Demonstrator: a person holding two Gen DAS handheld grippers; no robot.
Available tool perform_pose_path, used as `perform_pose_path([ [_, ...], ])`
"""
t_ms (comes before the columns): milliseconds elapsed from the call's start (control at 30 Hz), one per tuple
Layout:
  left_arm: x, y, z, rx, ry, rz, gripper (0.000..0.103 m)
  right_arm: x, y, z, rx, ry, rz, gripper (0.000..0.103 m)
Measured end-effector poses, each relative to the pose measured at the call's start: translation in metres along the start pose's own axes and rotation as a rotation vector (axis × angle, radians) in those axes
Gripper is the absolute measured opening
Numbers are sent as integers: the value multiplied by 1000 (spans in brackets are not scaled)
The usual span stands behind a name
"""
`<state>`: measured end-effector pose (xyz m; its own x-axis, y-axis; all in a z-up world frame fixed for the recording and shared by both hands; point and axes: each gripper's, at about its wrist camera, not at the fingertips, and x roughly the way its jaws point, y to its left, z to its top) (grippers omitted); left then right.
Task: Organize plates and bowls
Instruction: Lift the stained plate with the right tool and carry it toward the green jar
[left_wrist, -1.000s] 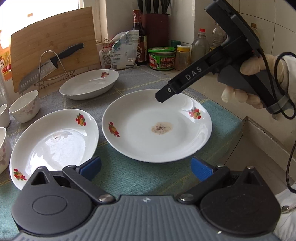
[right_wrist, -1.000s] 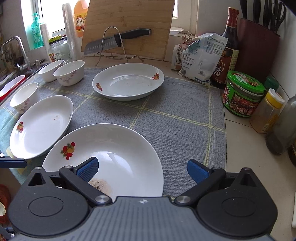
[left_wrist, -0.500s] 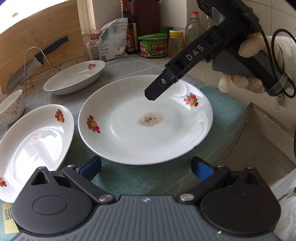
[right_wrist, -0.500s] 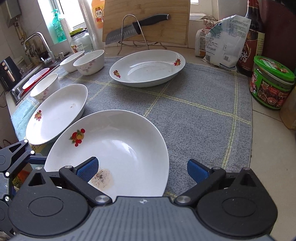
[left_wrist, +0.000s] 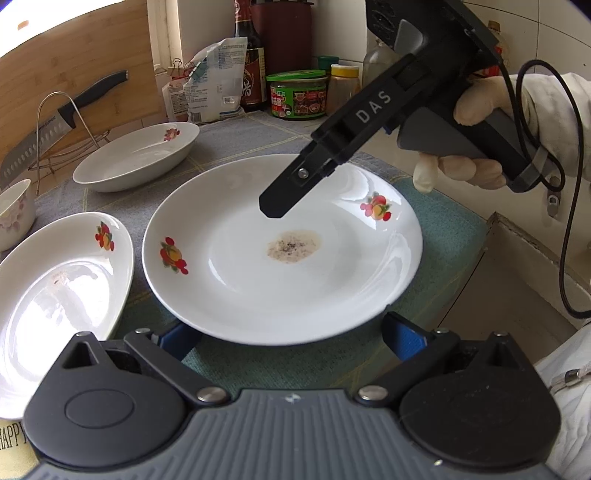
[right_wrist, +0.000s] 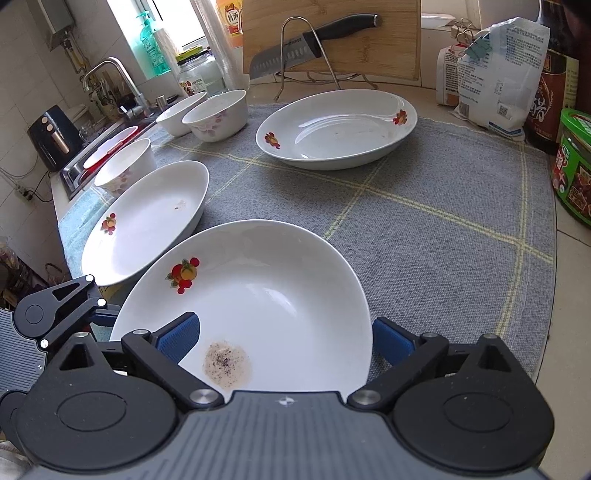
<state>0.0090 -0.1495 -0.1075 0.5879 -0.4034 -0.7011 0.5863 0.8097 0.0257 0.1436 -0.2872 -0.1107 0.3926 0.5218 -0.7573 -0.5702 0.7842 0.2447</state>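
A white plate with fruit prints and a brown stain lies on the grey mat, and also shows in the right wrist view. My left gripper is open, its blue pads either side of the plate's near rim. My right gripper is open and hovers over the plate's opposite side; one of its fingers shows over the plate. A second plate lies to the left, a third at the back. Several floral bowls stand at the back left.
A knife on a wire rack leans on a cutting board. A white bag, a dark bottle and a green jar stand at the right. A sink with a tap lies left. The counter edge drops off right of the mat.
Both grippers have moved closer to the stained plate. The left pads now flank its near rim, and the right gripper has come lower over it.
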Motion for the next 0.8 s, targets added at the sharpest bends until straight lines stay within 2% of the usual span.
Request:
perform_pose_path([
  [500, 3, 8, 7, -8, 12, 6, 101, 7, 4, 4, -35, 29, 26, 100],
  [800, 4, 10, 12, -31, 19, -27, 101, 2, 3, 6, -27, 32, 16, 100],
])
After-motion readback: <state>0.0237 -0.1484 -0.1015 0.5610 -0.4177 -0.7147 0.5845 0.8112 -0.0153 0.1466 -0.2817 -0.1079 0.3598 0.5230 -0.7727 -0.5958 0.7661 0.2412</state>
